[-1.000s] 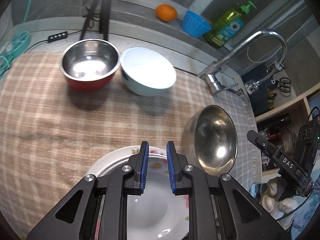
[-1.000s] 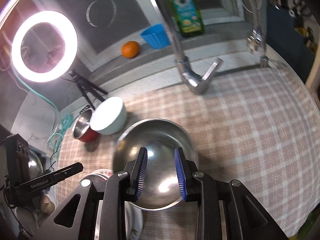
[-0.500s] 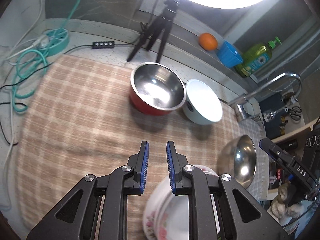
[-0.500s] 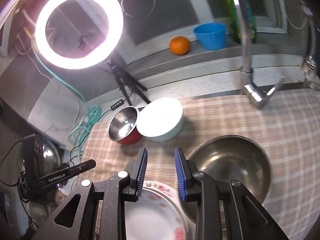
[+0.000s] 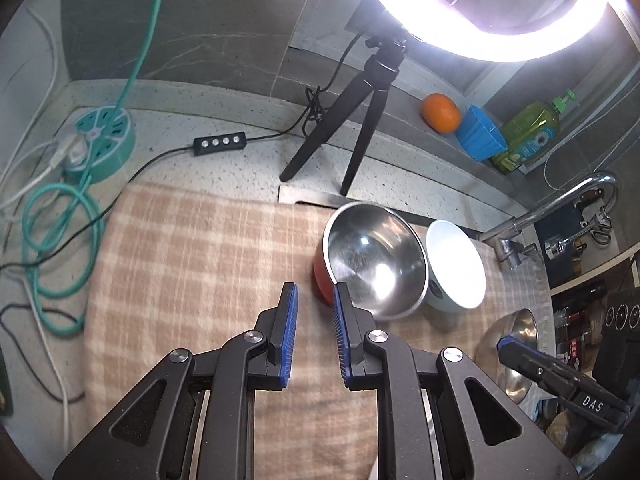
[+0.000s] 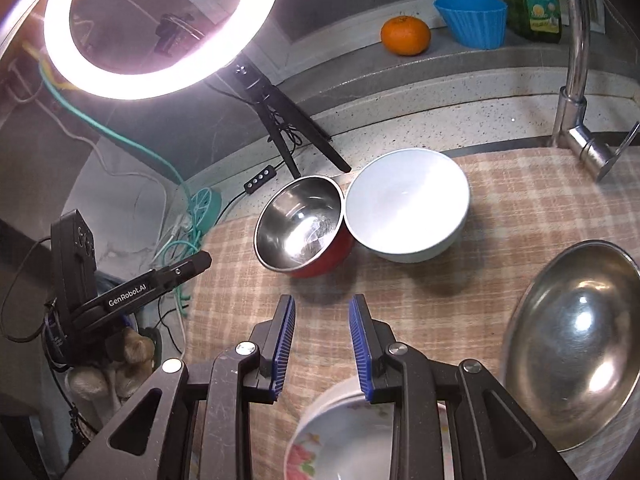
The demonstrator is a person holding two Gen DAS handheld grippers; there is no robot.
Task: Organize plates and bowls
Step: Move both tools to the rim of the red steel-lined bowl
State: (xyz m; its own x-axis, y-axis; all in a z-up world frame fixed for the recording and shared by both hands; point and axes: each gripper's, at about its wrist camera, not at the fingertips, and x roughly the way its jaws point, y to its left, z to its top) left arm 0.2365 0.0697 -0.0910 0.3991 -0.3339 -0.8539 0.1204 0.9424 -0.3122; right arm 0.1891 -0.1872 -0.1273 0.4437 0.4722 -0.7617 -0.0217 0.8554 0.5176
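Note:
A red bowl with a steel inside (image 5: 374,258) (image 6: 300,226) touches a white bowl (image 5: 456,264) (image 6: 406,204) at the back of the checked cloth (image 5: 192,264). A large steel bowl (image 6: 576,344) (image 5: 514,352) sits at the right. A stack of floral plates (image 6: 344,436) lies under my right gripper (image 6: 322,346), which is open and empty. My left gripper (image 5: 314,334) is open and empty above the cloth, just left of the red bowl. Each gripper shows in the other's view, the right one (image 5: 560,380) and the left one (image 6: 160,280).
A ring light on a tripod (image 5: 360,120) stands behind the bowls. An orange (image 6: 405,35), a blue cup (image 6: 472,20) and a green soap bottle (image 5: 528,132) sit on the back ledge. A tap (image 6: 576,80) rises at the right. Cables and a teal power hub (image 5: 100,144) lie at the left.
Both grippers have pulled back and swung left. The plates have dropped out of the left wrist view. The steel bowl has shifted from under the right gripper to its right.

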